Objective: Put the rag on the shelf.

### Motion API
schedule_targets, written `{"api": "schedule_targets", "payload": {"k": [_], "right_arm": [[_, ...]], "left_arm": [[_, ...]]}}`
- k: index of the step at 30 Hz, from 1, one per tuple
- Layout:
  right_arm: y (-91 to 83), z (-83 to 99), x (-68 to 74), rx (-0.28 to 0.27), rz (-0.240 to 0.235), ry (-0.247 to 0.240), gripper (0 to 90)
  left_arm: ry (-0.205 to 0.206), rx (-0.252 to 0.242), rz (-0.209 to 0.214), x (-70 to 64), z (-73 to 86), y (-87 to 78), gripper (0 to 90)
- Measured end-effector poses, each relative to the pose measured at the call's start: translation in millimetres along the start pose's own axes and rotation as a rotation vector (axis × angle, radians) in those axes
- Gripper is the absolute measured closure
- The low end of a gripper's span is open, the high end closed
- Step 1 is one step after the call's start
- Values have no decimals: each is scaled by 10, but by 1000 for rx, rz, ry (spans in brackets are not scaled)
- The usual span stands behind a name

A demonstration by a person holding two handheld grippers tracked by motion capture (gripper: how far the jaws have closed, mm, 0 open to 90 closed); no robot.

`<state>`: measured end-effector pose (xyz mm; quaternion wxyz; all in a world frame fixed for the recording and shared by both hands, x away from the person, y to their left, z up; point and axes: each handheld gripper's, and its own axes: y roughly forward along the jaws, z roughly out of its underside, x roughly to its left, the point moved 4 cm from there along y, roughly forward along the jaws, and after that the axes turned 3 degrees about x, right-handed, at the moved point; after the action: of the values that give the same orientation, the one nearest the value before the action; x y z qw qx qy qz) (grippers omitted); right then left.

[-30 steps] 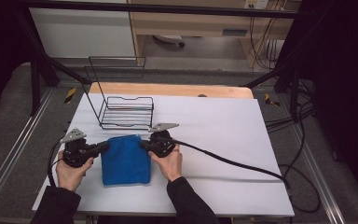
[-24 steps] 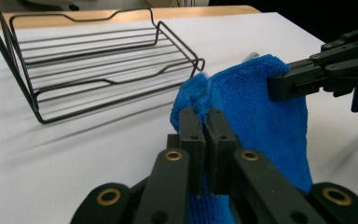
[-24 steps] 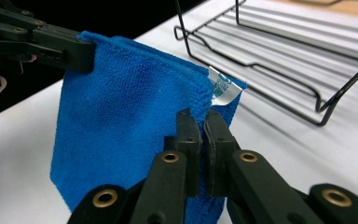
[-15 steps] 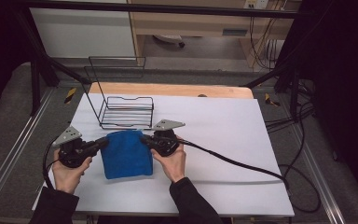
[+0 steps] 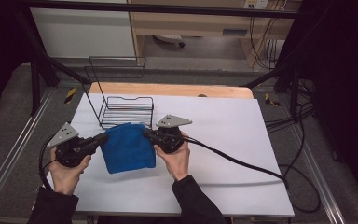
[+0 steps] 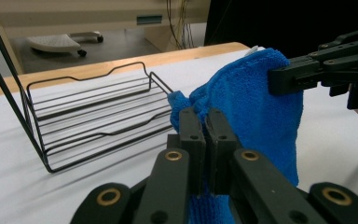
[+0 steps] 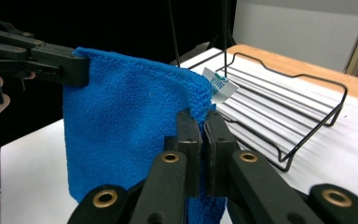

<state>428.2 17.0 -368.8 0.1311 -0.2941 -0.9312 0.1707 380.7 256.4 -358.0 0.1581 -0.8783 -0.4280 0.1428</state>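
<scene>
A folded blue cloth (image 5: 127, 147) hangs between my two grippers, lifted off the white table, its top edge near the wire rack (image 5: 125, 111). My left gripper (image 5: 103, 138) is shut on the cloth's left top corner; in the left gripper view its jaws (image 6: 205, 122) pinch the blue cloth (image 6: 256, 107). My right gripper (image 5: 147, 134) is shut on the right top corner; in the right gripper view it (image 7: 202, 122) clamps the cloth (image 7: 126, 121) beside a white label (image 7: 219, 85). The wire rack (image 6: 93, 116) (image 7: 284, 112) stands empty behind the cloth.
The white table sheet (image 5: 242, 135) lies over a wooden top whose far edge (image 5: 177, 89) shows behind the rack. A black cable (image 5: 242, 164) trails from the right gripper across the table to the right. Metal frame rails run along both sides.
Both grippers have risen and moved away from the person toward the rack, lifting the cloth off the table so that it now hangs by its top corners.
</scene>
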Motion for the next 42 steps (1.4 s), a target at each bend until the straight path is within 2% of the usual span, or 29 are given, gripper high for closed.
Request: {"api": "schedule_targets", "payload": {"k": [15, 24, 32, 42], "right_arm": [[-166, -294, 36, -79, 22, -38, 874], [-199, -508, 89, -131, 44, -70, 874], [-205, -706, 157, -177, 56, -94, 874], [-227, -925, 191, -224, 74, -123, 874]], "left_arm": [[34, -77, -34, -10, -294, -48, 872], [39, -129, -52, 41, -479, -77, 872], [49, -183, -75, 117, -653, -173, 872], [56, -240, -93, 165, -937, -241, 872]]}}
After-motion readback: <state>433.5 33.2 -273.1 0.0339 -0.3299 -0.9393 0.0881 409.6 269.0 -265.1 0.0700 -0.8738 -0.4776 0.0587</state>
